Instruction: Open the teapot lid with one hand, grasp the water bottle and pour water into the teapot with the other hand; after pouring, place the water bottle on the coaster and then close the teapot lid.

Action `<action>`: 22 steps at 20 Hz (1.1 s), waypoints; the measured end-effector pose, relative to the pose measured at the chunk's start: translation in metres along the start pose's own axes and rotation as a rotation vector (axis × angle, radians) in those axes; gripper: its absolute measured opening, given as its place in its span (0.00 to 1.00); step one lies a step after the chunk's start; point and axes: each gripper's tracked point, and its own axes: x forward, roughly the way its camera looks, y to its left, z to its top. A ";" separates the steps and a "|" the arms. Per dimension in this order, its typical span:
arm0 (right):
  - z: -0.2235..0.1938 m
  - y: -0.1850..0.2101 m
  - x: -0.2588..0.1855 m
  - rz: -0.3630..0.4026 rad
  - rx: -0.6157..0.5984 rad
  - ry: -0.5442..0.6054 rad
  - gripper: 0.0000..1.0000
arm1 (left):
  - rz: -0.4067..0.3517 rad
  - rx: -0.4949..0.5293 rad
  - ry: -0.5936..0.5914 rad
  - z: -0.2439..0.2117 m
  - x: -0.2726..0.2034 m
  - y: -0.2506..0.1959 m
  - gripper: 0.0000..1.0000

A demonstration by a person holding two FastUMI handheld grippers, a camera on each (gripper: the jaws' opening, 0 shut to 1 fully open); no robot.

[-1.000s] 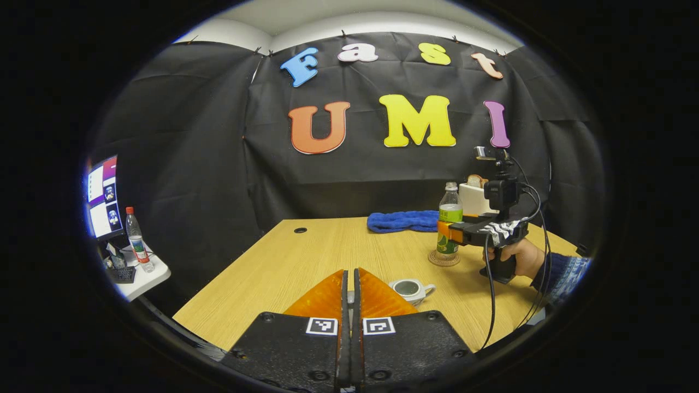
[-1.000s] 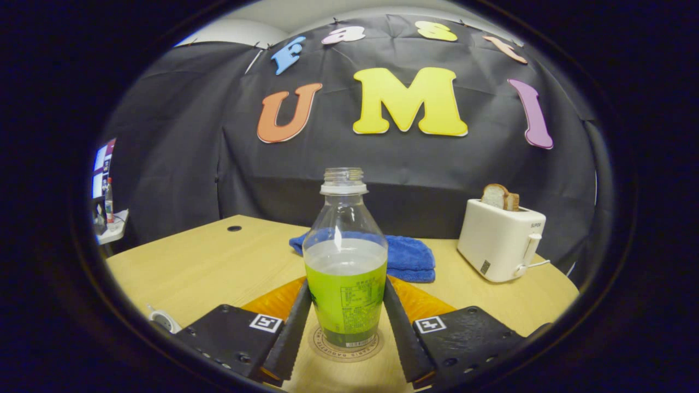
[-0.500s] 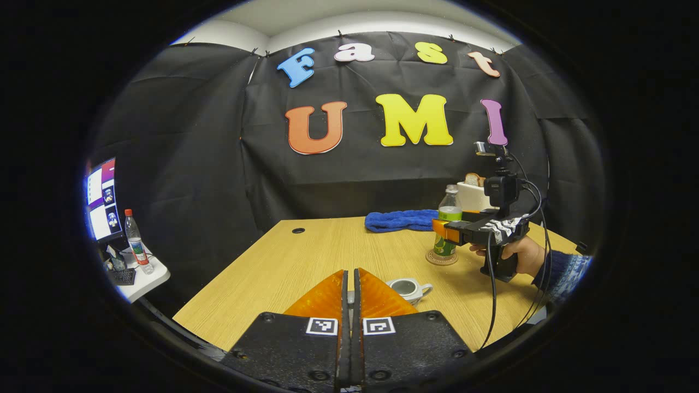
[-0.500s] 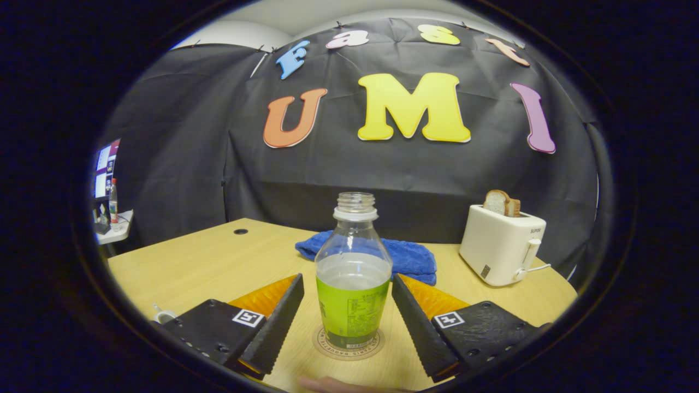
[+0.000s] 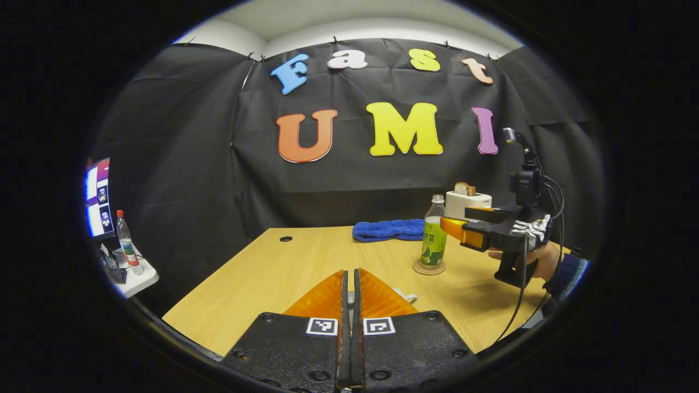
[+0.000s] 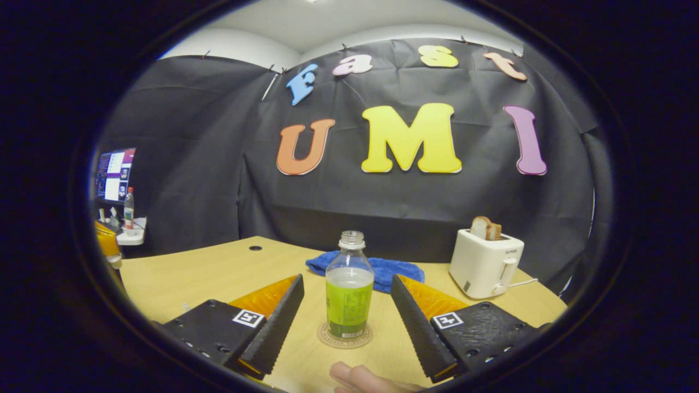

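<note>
The water bottle (image 6: 349, 295), green-labelled and uncapped, stands upright on the round coaster (image 6: 345, 335). My right gripper (image 6: 347, 281) is open, its fingers well apart on either side of the bottle and touching nothing. In the left gripper view the same bottle (image 5: 433, 240) sits on the coaster (image 5: 428, 267), with the right gripper (image 5: 453, 226) held by a hand just to its right. My left gripper (image 5: 350, 271) is shut, with a pale sliver of the teapot lid (image 5: 350, 297) pinched between its fingers. The white teapot (image 5: 407, 297) is mostly hidden behind them.
On the wooden table (image 5: 306, 262), a blue towel (image 6: 366, 270) lies behind the bottle and a white toaster (image 6: 483, 262) with bread stands back right. A fingertip of a hand (image 6: 360, 376) shows at the near edge. A side table (image 5: 128, 273) with a screen stands far left.
The right gripper let go of the bottle, opened wide and drew back; the bottle stays on the coaster. The left gripper shifted, so the teapot slid behind its fingers.
</note>
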 end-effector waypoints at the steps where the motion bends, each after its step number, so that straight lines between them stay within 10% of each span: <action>1: 0.000 -0.004 -0.010 0.000 0.004 -0.015 0.96 | -0.001 -0.004 -0.004 -0.002 0.002 0.000 0.03; 11: -0.037 -0.044 -0.096 -0.045 -0.012 -0.049 0.96 | -0.142 -0.118 -0.021 -0.015 0.053 -0.045 0.03; 22: -0.032 -0.078 -0.134 -0.057 0.032 -0.105 0.95 | -0.072 0.001 0.041 -0.062 0.100 -0.060 0.03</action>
